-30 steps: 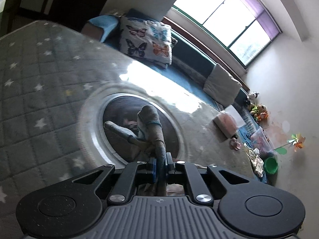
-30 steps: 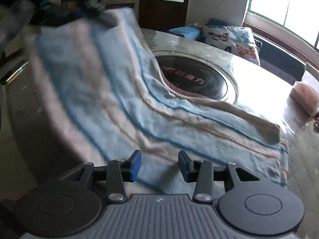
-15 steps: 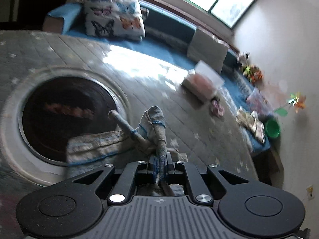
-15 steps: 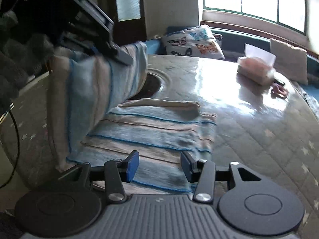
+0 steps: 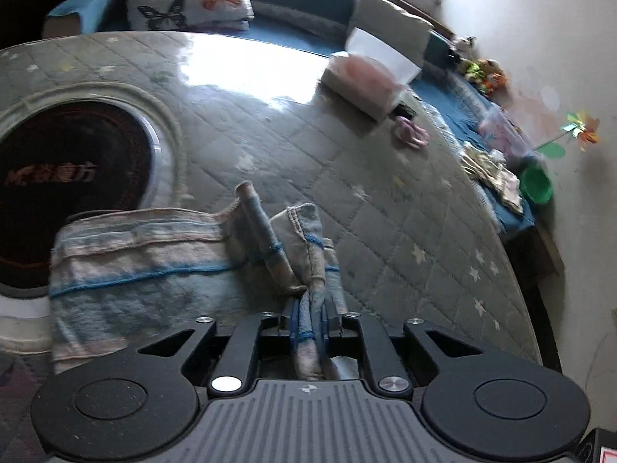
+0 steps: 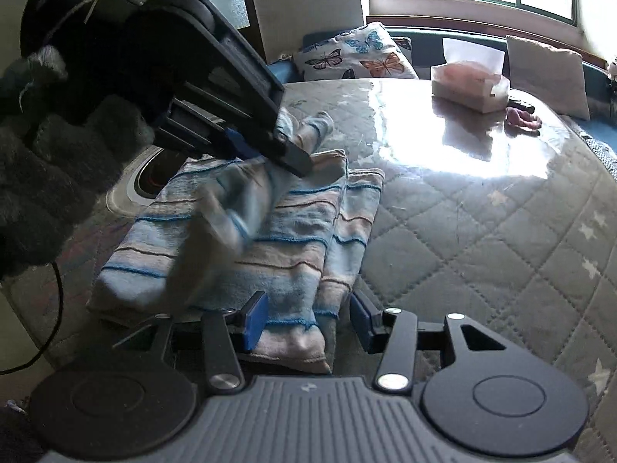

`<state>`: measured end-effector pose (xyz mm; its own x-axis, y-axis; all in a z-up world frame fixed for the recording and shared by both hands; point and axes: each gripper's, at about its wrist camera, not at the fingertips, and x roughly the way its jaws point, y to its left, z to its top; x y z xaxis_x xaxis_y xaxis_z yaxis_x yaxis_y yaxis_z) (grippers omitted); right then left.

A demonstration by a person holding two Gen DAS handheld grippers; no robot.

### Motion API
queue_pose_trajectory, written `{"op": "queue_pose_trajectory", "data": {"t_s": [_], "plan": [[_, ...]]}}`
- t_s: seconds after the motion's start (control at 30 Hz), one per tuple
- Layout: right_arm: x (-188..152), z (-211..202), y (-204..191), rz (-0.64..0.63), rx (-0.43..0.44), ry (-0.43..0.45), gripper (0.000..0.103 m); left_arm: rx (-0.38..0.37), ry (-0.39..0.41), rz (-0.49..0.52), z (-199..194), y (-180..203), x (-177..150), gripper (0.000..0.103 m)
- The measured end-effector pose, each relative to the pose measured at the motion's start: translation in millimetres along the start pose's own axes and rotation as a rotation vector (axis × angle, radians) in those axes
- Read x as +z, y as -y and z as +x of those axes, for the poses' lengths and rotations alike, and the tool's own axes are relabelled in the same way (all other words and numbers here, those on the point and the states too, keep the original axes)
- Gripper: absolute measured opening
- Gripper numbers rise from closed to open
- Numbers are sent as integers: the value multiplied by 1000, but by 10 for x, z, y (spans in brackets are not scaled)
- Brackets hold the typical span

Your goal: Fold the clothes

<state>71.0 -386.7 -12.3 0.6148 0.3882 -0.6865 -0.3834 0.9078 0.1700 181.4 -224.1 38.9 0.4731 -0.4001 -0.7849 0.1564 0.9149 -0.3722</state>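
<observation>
A blue, pink and white striped cloth [image 6: 277, 243] lies folded on the quilted table top [image 6: 482, 231]. My left gripper [image 5: 310, 314] is shut on a bunched corner of the cloth [image 5: 146, 266] and holds it low over the folded layers; it also shows in the right wrist view [image 6: 281, 150]. My right gripper [image 6: 306, 322] is open, its jaws on either side of the cloth's near edge without closing on it.
A round black inset [image 5: 65, 181] with a grey ring lies in the table at the left. A tissue box [image 6: 468, 85] and a small pink item [image 6: 522, 117] sit at the table's far side. A bench with butterfly cushions [image 6: 354, 56] runs under the window.
My left gripper has swung the held corner over and down to the right, laying the cloth in a fold. The right gripper stays open at the near edge.
</observation>
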Motion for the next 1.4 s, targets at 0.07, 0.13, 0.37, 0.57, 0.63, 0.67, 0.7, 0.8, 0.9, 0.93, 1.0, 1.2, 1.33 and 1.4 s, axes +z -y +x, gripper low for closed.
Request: {"op": "queue_pose_trajectory", "data": {"t_s": [0.07,0.13,0.37,0.57,0.63,0.67,0.7,0.8,0.9,0.93,1.0,1.2,1.33,1.4], "plan": [[-2,-9,15,0,1,0,48,-8,3,18,9,22,-12,17],[-4,-41,26,-1,0,-2,49,-23,4,31,-12,25,-20,18],[15,-249,96,-7,1,-12,50,-17,71,86,-283,-112,-7,37],[171,-405,148,13,22,23,50,52,113,89,-476,-409,-17,51],[256,-403,167,29,27,43,50,77,118,73,-511,-532,-36,57],[299,-402,177,37,30,53,50,91,119,64,-524,-598,-56,58],[342,-401,187,45,33,62,50,106,120,54,-537,-664,-77,59],[499,-244,224,68,42,76,49,149,121,37,-553,-817,-139,65],[661,15,251,83,40,76,48,184,115,24,-546,-948,-201,65],[703,97,264,92,37,71,47,189,111,19,-540,-986,-214,66],[772,270,287,113,37,61,47,205,108,9,-527,-1059,-226,67],[855,642,314,133,-2,28,38,230,98,-1,-471,-1186,-246,69],[847,730,324,158,13,22,23,238,94,-1,-437,-1212,-245,70],[848,728,302,157,16,30,14,241,94,1,-425,-1210,-239,70]]}}
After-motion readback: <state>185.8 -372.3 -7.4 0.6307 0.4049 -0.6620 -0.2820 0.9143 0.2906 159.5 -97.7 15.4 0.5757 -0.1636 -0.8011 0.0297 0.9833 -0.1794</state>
